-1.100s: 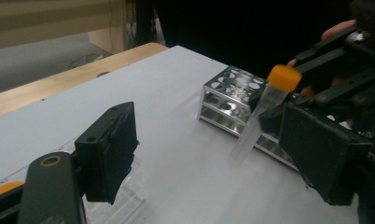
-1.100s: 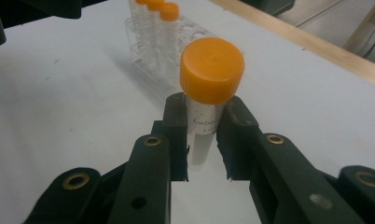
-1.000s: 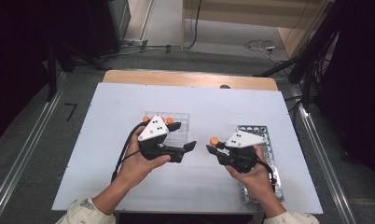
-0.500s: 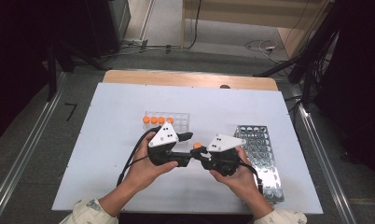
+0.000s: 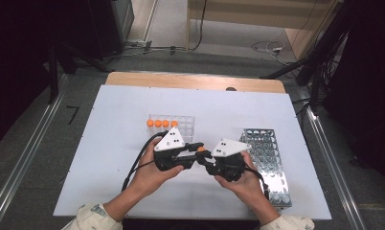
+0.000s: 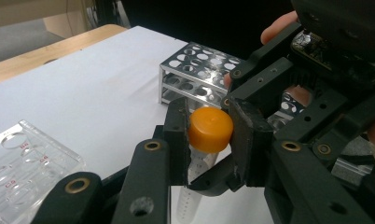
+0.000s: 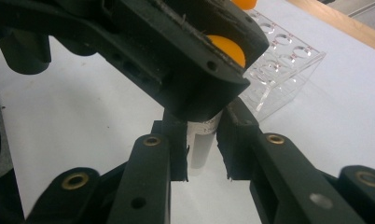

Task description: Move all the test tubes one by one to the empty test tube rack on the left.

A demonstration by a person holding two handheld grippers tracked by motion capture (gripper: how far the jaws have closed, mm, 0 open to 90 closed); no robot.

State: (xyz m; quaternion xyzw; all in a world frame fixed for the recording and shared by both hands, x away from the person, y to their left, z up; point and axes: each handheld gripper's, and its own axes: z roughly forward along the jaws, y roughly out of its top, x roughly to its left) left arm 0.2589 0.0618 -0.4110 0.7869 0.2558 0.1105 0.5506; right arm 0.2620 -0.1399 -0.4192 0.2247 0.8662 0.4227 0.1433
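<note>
Tube handover above the table, between the clear rack and the metal rack.

The orange-capped tube [image 6: 209,133] sits just right of the clear rack [image 5: 174,125] and left of the metal rack [image 5: 266,163]. The right gripper [image 7: 202,156] pinches the tube's clear body. The left gripper [image 6: 209,140] has moved from the clear rack to the tube since a second ago; its jaws have just been closing and now press on the orange cap. With both grippers gripping the tube, the cap is probably ready to be twisted, or the tube passed across.
</note>
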